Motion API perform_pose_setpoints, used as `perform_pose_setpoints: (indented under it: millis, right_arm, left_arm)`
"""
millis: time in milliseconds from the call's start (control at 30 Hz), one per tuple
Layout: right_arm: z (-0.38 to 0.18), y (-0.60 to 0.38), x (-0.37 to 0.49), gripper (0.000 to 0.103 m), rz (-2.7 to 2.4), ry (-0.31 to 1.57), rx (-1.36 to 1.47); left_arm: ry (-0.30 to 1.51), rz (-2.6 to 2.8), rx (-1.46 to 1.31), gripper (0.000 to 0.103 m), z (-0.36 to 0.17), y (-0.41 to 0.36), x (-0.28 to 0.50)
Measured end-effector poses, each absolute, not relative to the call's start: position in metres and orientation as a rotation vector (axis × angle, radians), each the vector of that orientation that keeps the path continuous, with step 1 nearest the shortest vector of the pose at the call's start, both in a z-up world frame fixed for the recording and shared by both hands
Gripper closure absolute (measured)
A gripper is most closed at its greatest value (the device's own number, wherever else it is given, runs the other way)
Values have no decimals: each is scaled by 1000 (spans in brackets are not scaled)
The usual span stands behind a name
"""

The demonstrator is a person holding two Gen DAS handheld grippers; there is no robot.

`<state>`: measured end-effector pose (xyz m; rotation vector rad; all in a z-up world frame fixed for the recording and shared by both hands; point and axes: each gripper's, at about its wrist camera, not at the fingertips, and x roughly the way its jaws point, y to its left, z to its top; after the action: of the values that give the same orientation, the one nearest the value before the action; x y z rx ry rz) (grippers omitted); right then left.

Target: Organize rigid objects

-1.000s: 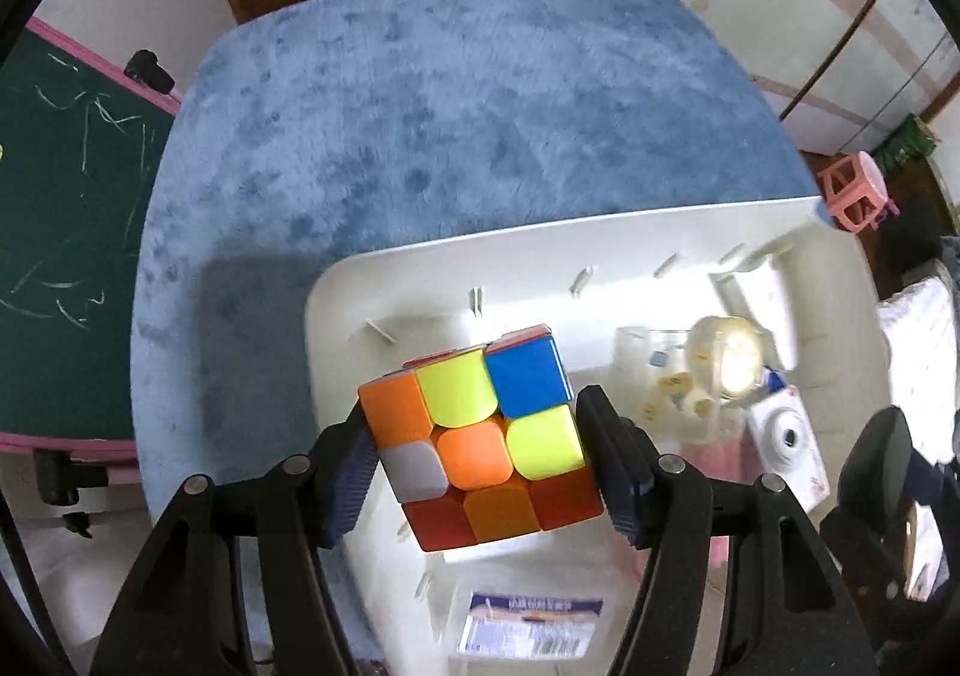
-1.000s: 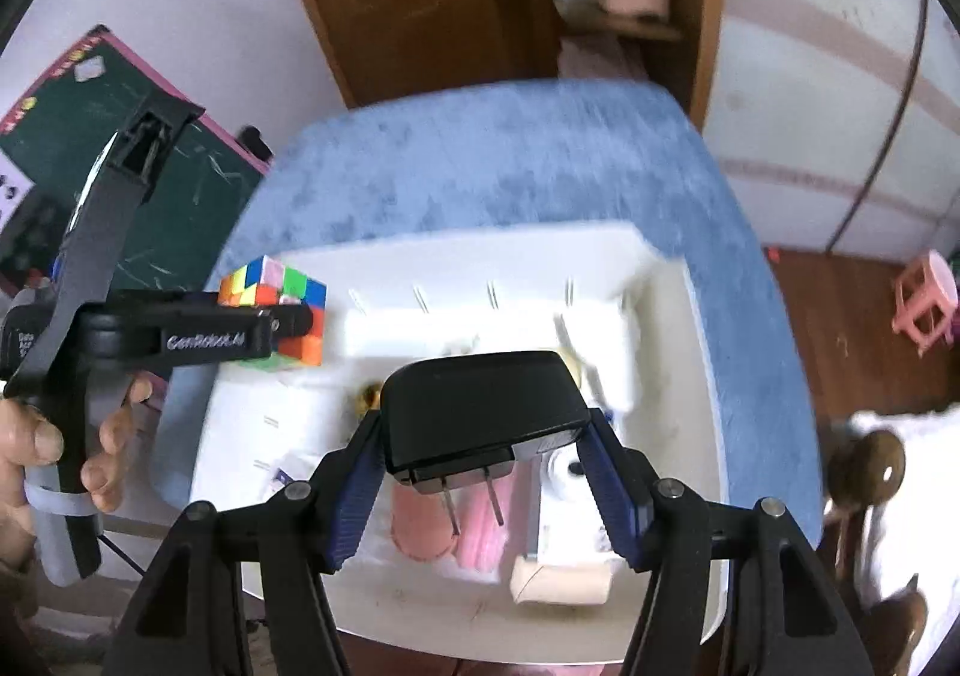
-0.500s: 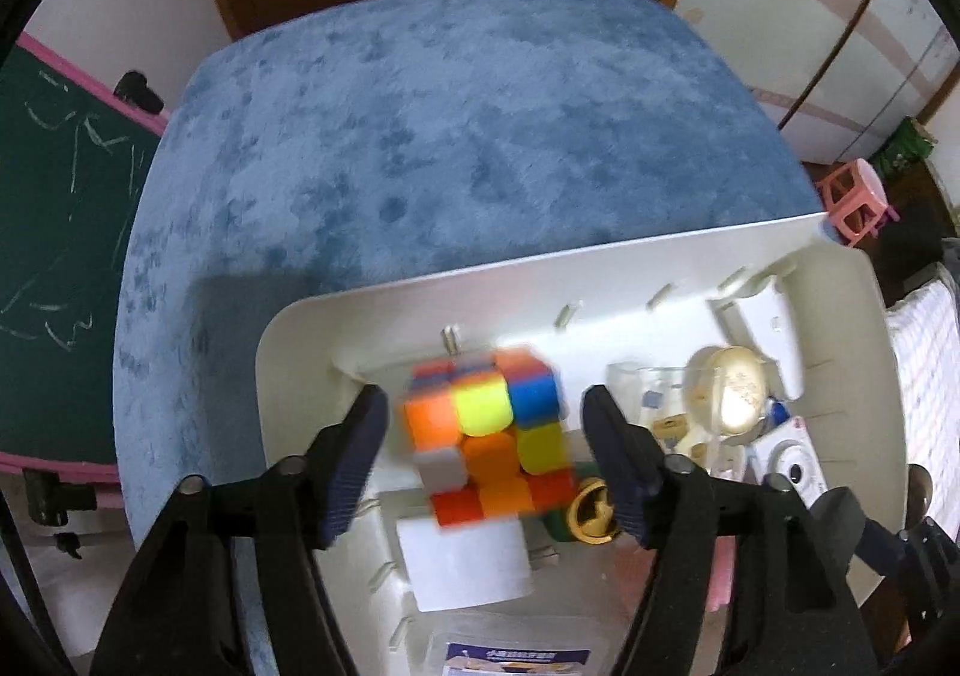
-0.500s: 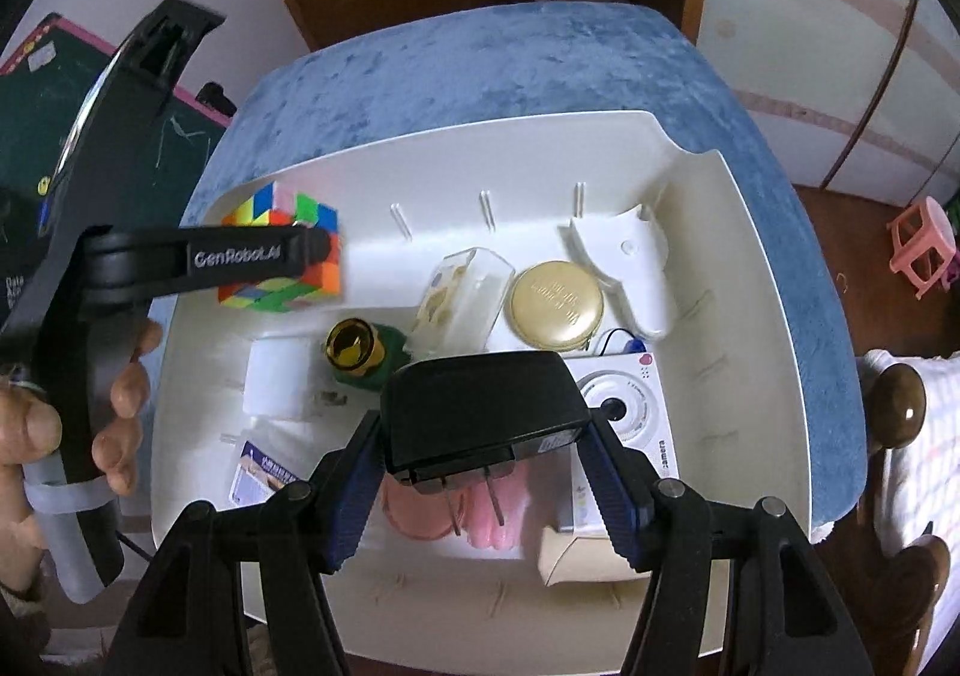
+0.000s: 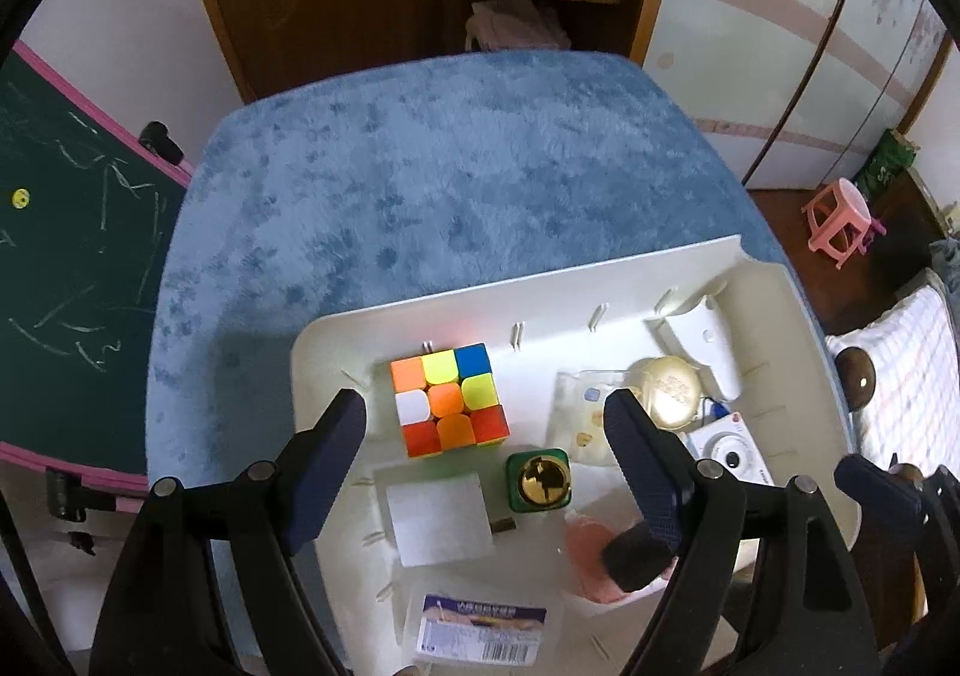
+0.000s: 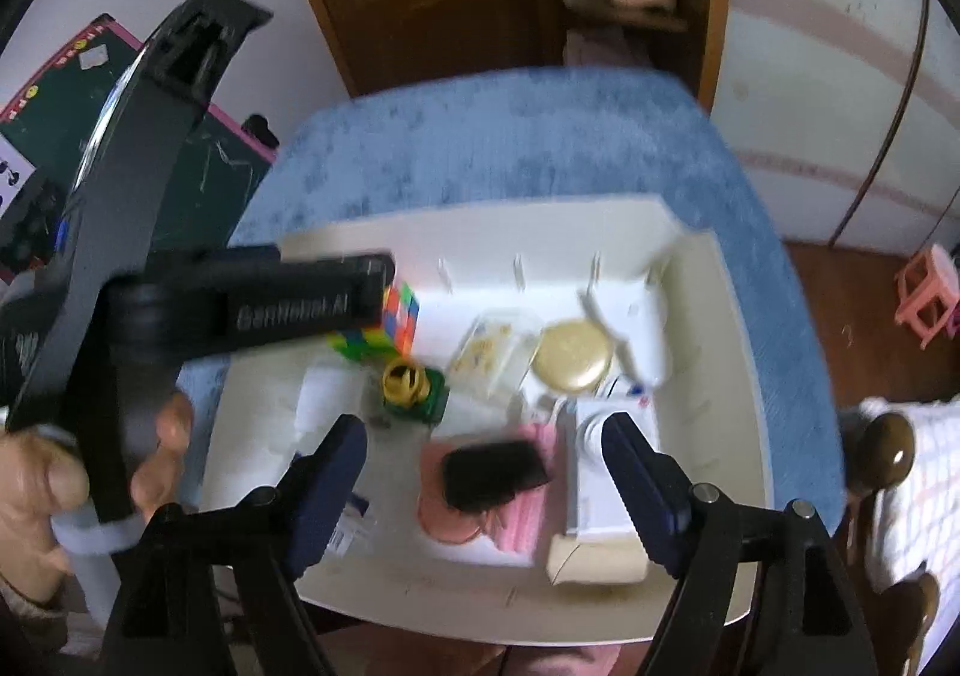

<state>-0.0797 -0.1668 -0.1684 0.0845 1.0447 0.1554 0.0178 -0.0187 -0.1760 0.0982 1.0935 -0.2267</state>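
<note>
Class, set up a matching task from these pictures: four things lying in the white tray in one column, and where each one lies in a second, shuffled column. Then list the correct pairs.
Things
1. puzzle cube
2. black charger
3. gold round tin
4. green bottle with gold cap

Places in the white tray
A. on top of the pink item
B. beside the clear plastic box, near the white camera
C. far left corner, near the wall
D. just in front of the cube, right of the white square block

Pairs: 1-C, 2-A, 3-B, 4-D

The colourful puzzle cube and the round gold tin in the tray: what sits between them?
In the left wrist view, a clear plastic box lies between the puzzle cube and the gold tin.
</note>
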Motion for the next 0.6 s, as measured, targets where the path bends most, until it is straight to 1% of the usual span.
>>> perform_pose_setpoints:
  millis: [233,400,600]
  right_arm:
    - [-141,-170,-88,22,135,1024,78]
    - [-117,-184,-98,22,94,1019,143]
    - [-83,-194,-115,22,6,959,185]
  left_arm:
    - [1051,-203,103,19,-136,-13,-3]
    - [1011,-196,110,19,-101,-8,-25]
    - [988,-193,107,19,-72,-4,-49]
